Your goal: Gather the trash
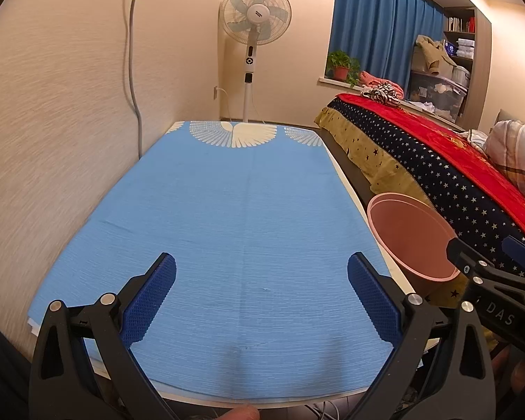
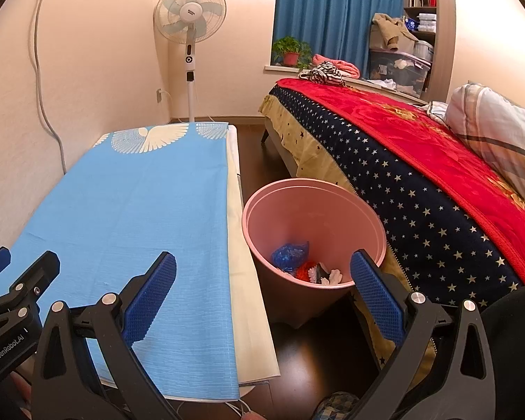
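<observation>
A pink trash bin (image 2: 315, 217) stands on the dark floor between the table and the bed. Inside it lie a crumpled blue wrapper (image 2: 289, 252), a red piece (image 2: 304, 270) and white and dark scraps (image 2: 329, 274). The bin also shows in the left wrist view (image 1: 413, 241), at the right. My right gripper (image 2: 262, 294) is open and empty, above the table's right edge and the bin's near rim. My left gripper (image 1: 262, 297) is open and empty, over the near end of the table's blue cloth (image 1: 241, 227).
The table stands against the left wall (image 1: 52, 122). A bed with a star-patterned cover and red blanket (image 2: 420, 161) runs along the right. A standing fan (image 2: 190, 21) is in the far corner. A potted plant (image 2: 290, 50) sits on the window sill.
</observation>
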